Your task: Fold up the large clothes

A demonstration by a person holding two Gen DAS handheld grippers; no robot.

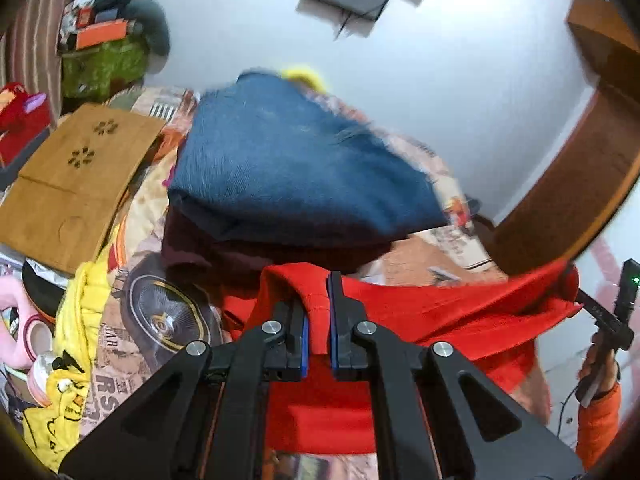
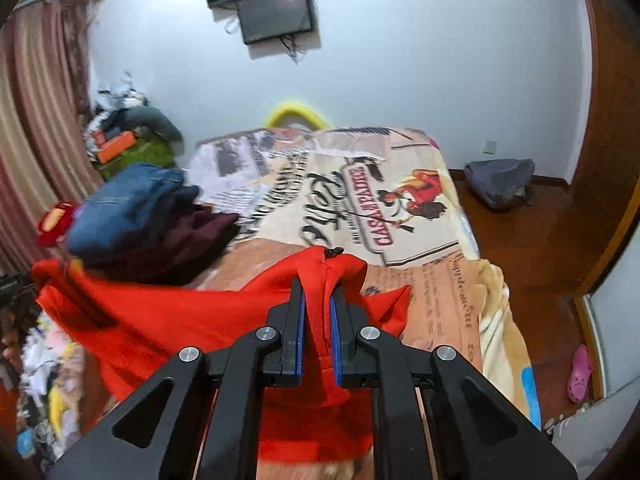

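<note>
Two grippers, one red garment stretched between them. Left wrist view: left gripper (image 1: 319, 312), lower centre, jaws narrowed onto a bunched edge of the red garment (image 1: 440, 312), which spans toward the right edge of the frame, where the right gripper (image 1: 616, 312) shows beside it. Behind, centre frame: folded blue jeans (image 1: 296, 168) stacked on a dark maroon garment (image 1: 208, 244); brown perforated board (image 1: 76, 176) at left; yellow cartoon-print cloth (image 1: 68, 392) lower left. Right wrist view: right gripper (image 2: 318, 320), lower centre, jaws clamped on a pinched fold of the same garment (image 2: 168, 320), its cloth trailing to the left edge above the printed bedspread (image 2: 392, 208); jeans (image 2: 124, 204) and maroon garment (image 2: 172, 244) at middle left; pink clog (image 2: 579, 372) on the floor, right.
</note>
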